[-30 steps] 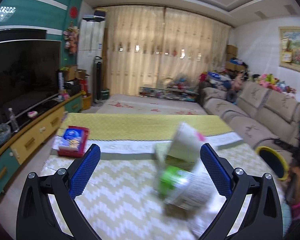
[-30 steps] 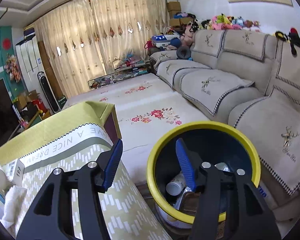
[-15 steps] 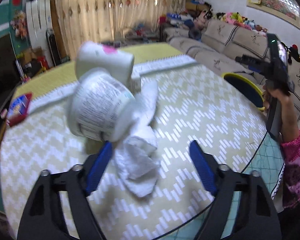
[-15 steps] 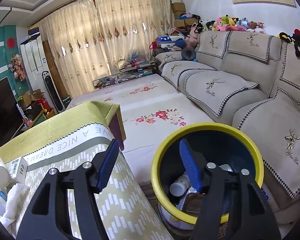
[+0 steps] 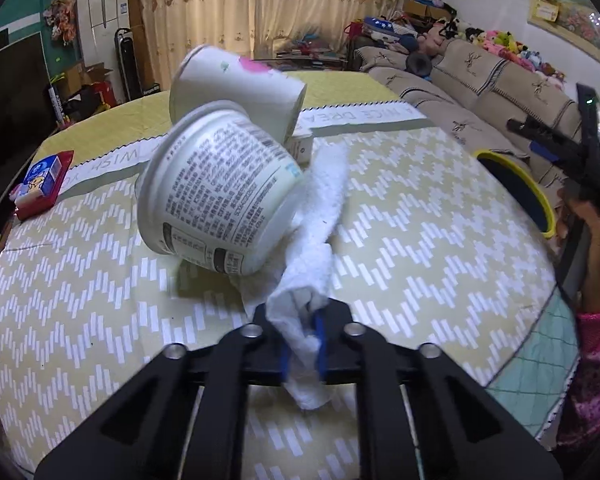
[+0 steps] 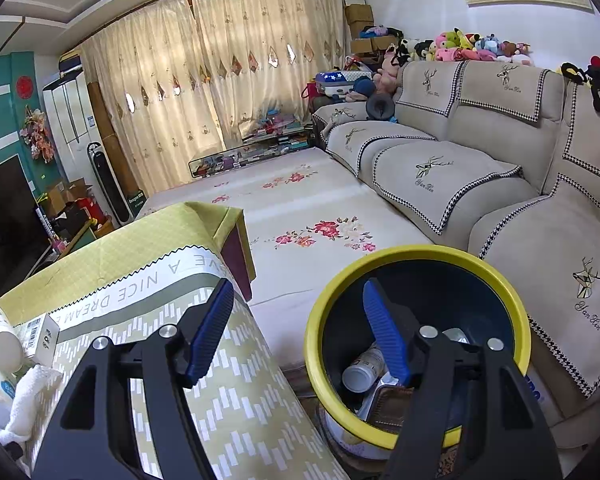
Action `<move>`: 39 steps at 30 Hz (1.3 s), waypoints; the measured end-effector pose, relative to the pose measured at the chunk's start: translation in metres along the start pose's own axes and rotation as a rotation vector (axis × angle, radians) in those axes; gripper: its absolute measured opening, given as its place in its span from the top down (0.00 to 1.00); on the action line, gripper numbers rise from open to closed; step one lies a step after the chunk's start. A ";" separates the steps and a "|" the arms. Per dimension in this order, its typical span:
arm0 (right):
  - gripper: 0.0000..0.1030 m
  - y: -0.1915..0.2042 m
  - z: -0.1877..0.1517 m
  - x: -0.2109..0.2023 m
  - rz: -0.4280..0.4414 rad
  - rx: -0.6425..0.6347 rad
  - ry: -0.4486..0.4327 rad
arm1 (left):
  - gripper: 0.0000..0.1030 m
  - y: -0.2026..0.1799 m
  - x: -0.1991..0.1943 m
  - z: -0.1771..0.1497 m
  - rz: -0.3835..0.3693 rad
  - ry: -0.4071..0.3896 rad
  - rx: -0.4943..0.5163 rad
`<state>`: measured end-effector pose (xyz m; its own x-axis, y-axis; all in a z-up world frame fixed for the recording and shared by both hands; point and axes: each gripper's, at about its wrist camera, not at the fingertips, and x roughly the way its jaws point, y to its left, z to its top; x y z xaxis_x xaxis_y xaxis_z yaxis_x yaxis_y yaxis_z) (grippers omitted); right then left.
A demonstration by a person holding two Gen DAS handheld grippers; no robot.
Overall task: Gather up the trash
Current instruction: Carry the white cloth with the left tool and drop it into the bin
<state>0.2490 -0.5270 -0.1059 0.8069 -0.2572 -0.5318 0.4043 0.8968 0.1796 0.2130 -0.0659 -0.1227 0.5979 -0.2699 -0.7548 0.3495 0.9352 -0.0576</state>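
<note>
Tissue (image 5: 320,240) pinched in left claw (image 5: 301,350); right claw (image 6: 296,332) wide, empty; bin (image 6: 496,280) holds bottle (image 6: 362,372).

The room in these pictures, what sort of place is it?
Most likely a home living room: a beige cushioned sofa topped with plush toys, long cream curtains, and a dark television screen opposite.

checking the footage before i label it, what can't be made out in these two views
- Left wrist view: the near side of the tissue, pinched in the left gripper, runs under the printed tub.
- Left wrist view: the small box sits mostly behind the tub and the paper cup.
- Right wrist view: the trash in the yellow-rimmed bin is partly covered by the right gripper.
</note>
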 end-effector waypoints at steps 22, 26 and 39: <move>0.35 -0.033 0.024 -0.050 -0.020 -0.007 -0.053 | 0.93 -0.104 -0.016 0.061 -0.306 -0.059 0.223; 0.34 -0.058 0.022 -0.074 -0.089 -0.026 -0.082 | 0.93 -0.146 0.011 0.080 -0.336 -0.052 0.278; 0.33 -0.154 0.022 -0.112 -0.226 0.079 -0.126 | 0.93 -0.303 0.103 0.157 -0.443 0.018 0.402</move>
<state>0.1059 -0.6442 -0.0564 0.7374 -0.4952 -0.4594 0.6089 0.7818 0.1345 0.2820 -0.4132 -0.0802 0.3218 -0.6071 -0.7266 0.8102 0.5737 -0.1205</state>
